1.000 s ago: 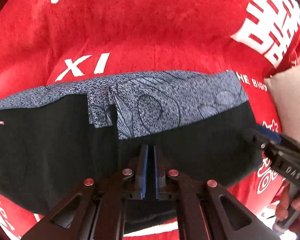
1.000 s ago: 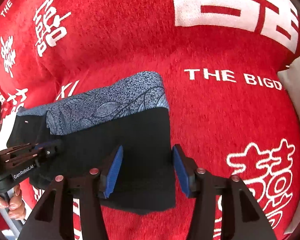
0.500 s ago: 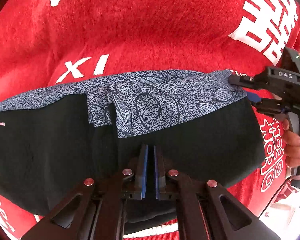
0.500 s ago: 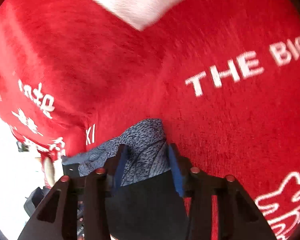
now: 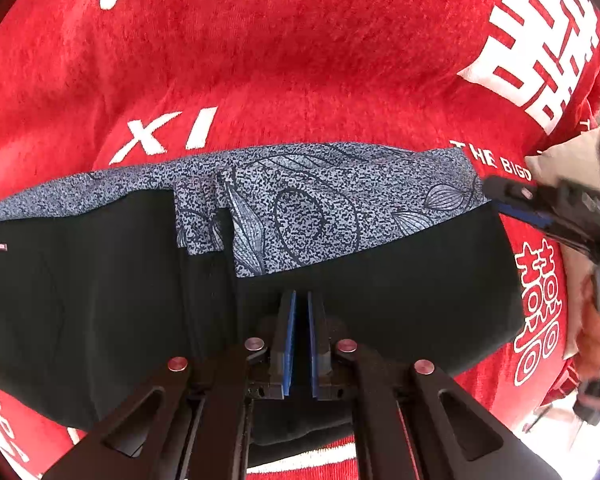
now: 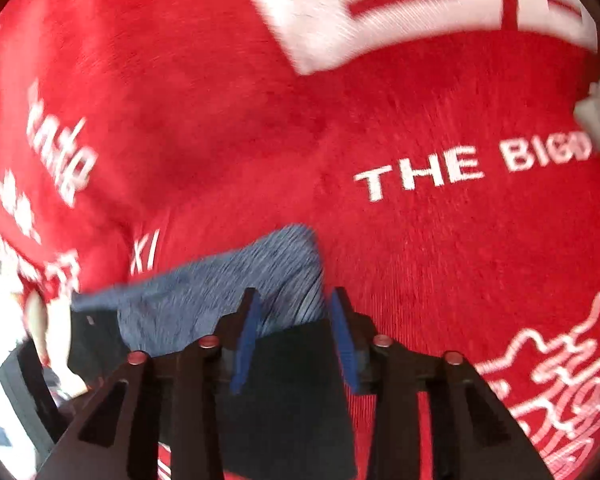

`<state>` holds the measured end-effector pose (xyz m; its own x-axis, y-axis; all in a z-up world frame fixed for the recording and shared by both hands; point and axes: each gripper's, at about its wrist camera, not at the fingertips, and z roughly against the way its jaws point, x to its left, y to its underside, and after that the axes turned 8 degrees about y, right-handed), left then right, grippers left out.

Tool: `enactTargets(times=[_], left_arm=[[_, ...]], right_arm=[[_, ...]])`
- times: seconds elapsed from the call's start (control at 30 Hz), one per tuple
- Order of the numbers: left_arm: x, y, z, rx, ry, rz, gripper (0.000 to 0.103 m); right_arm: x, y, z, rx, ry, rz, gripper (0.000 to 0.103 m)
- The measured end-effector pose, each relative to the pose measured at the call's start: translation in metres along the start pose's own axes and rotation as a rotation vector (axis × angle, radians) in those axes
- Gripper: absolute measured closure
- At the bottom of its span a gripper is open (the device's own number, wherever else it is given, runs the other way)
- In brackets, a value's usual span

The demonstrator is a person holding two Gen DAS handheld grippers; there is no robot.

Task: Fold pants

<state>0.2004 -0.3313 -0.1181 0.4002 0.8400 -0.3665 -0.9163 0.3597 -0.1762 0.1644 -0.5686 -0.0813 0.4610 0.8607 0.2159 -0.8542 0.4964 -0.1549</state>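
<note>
red blanket (image 5: 300, 80) | pants (image 5: 100, 300) lie lengthwise left-right | patterned band far edge

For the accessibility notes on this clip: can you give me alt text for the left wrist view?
Black pants with a blue-grey patterned waistband lie flat on a red blanket with white lettering. The left gripper, fingers shut, presses down on the black fabric, while the right gripper reaches the waistband's right corner.
</note>
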Motion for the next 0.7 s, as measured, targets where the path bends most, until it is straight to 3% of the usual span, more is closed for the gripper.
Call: enactTargets(times=[0.07,0.23,0.27,0.3,0.33,0.37,0.53,0.7], left_arm=[[-0.003,-0.001,0.001,0.007,-0.014,0.001,0.096],[-0.008,-0.005,0.007,0.008,-0.049,0.01,0.095],[-0.009,-0.005,0.009,0.007,-0.06,0.008,0.081],[-0.01,-0.006,0.01,0.0,-0.067,0.007,0.047],[-0.011,-0.007,0.016,-0.03,-0.083,0.01,0.029],[-0.012,-0.007,0.022,-0.06,-0.098,0.008,0.021],[-0.004,-0.006,0.032,-0.067,-0.098,0.021,0.021],[0.015,0.002,0.039,-0.042,-0.165,0.073,0.021]], right_arm=[[0.01,0.012,0.012,-0.02,0.032,0.048,0.044],[0.025,0.044,0.029,-0.031,0.104,0.125,0.032],[0.027,0.05,0.03,-0.024,0.125,0.14,0.031],[0.031,0.055,0.028,-0.022,0.139,0.151,0.031],[0.031,0.057,0.027,-0.019,0.152,0.162,0.031],[0.034,0.062,0.027,-0.015,0.163,0.177,0.031],[0.041,0.072,0.028,-0.002,0.177,0.201,0.029],[0.059,0.075,0.031,-0.003,0.206,0.232,0.024]])
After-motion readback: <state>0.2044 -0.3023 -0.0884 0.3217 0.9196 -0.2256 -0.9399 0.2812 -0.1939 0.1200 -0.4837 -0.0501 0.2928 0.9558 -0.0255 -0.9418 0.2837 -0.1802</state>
